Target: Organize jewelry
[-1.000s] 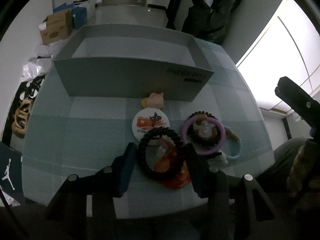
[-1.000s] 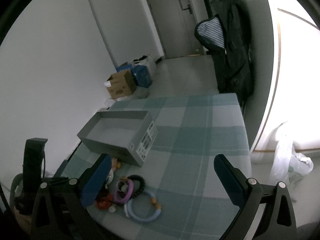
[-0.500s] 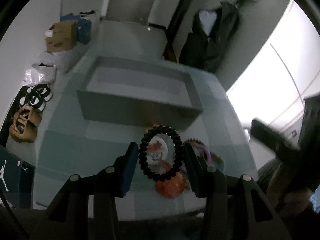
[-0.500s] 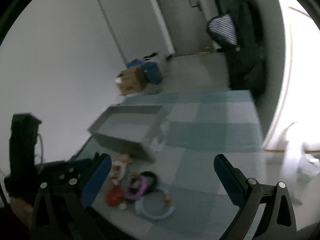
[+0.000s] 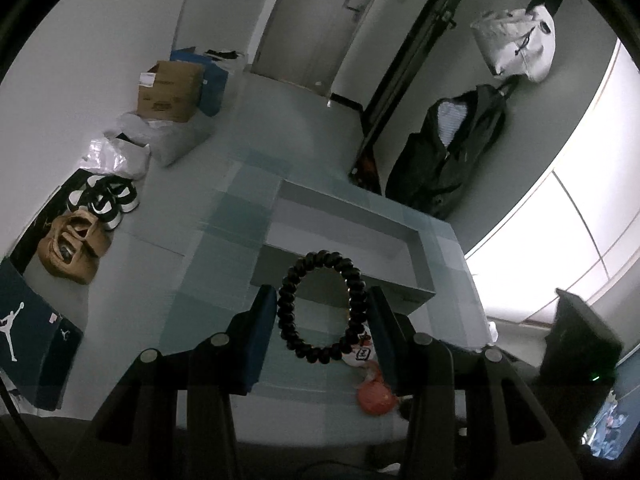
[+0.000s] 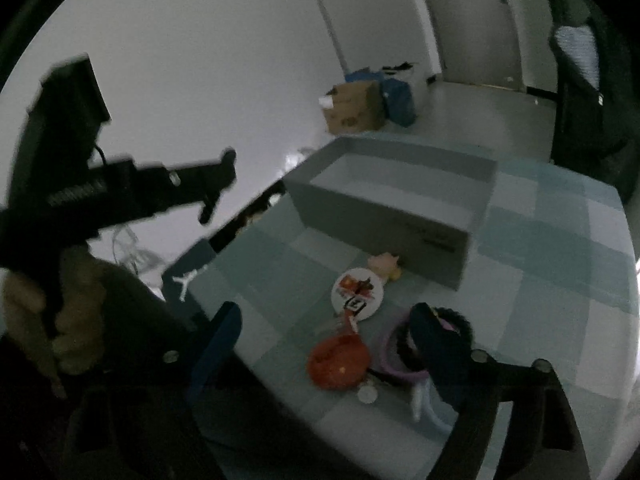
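Your left gripper (image 5: 323,312) holds the black beaded bracelet (image 5: 322,307) pinched between its jaws, lifted above the tabletop (image 5: 224,264), with the grey box (image 5: 344,240) just ahead. Your right gripper (image 6: 326,344) has its jaws wide, over the purple ring (image 6: 386,354) and red pouch (image 6: 338,362).

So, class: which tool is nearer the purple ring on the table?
Right. The right tool hovers just above the purple ring; the left tool is raised, gripping the black bead bracelet.
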### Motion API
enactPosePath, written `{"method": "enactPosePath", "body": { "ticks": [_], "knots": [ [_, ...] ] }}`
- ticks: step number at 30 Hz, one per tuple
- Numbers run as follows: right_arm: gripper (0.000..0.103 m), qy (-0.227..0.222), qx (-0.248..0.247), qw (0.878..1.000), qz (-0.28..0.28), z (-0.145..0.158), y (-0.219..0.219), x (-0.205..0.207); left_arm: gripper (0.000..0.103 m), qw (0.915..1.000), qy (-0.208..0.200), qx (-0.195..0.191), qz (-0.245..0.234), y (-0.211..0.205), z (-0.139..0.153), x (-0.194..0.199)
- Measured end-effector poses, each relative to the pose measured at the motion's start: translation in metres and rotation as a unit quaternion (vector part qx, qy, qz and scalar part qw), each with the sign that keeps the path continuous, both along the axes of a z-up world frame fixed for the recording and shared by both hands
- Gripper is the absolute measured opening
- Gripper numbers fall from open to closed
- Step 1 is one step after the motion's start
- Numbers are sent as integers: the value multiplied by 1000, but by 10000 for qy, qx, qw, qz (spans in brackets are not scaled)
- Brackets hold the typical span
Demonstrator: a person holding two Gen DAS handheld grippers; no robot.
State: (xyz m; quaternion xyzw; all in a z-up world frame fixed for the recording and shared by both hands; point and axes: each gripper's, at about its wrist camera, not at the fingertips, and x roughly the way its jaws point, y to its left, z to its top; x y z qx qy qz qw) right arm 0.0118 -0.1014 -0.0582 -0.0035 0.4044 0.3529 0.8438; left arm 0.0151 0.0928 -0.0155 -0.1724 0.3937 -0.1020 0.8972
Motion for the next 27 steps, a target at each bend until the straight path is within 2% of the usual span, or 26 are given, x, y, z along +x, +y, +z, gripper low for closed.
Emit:
{"method": "enactPosePath", "body": {
  "ticks": [3,11,15,18,27],
  "knots": [
    [82,-87,-245,9996,74,-6,12,0,40,10000,-48,6,-5,3,1,-1],
    [62,-330,-1172,9924,198,-24,41,2,40,9999,-58,138,-65,2,2,-2],
    [43,-398,-1490,9878,230,-32,52,2,40,9996,-108,232,-77,0,4,-3],
    [29,-267,-1576,9869,215,-37,51,6,40,9998,-48,206,-47,1,3,-2],
    [28,-82,-1241,9922,43,-25,41,8,40,9998,29,173,-16,1,1,0]
  ]
}}
